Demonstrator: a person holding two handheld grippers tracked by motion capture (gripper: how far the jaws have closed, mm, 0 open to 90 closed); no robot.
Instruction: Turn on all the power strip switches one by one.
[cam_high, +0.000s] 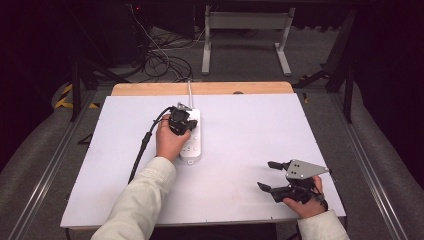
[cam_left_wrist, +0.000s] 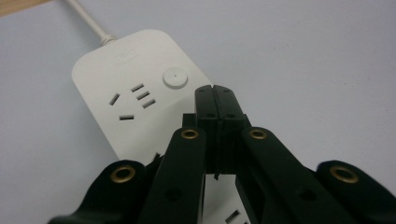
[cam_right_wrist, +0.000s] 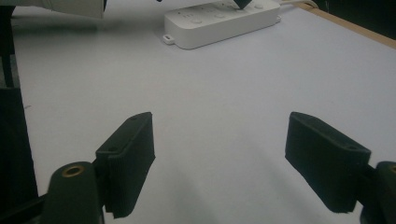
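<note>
A white power strip (cam_high: 192, 141) lies lengthwise near the middle of the white table top (cam_high: 240, 140), its cord running off the far edge. My left gripper (cam_high: 186, 121) is over the strip's far part, shut with nothing between its jaws. In the left gripper view the closed tips (cam_left_wrist: 215, 93) sit just beside the strip's round button (cam_left_wrist: 175, 78), above the white casing (cam_left_wrist: 135, 116). My right gripper (cam_high: 266, 175) rests open near the front right of the table, well away from the strip (cam_right_wrist: 219, 23). Its two pads (cam_right_wrist: 128, 161) stand wide apart over bare table.
A wooden edge (cam_high: 200, 88) borders the table's far side. Beyond it on the floor lie tangled cables (cam_high: 160, 60) and a white frame's legs (cam_high: 245, 40). Metal rails (cam_high: 45, 170) run along both sides of the table.
</note>
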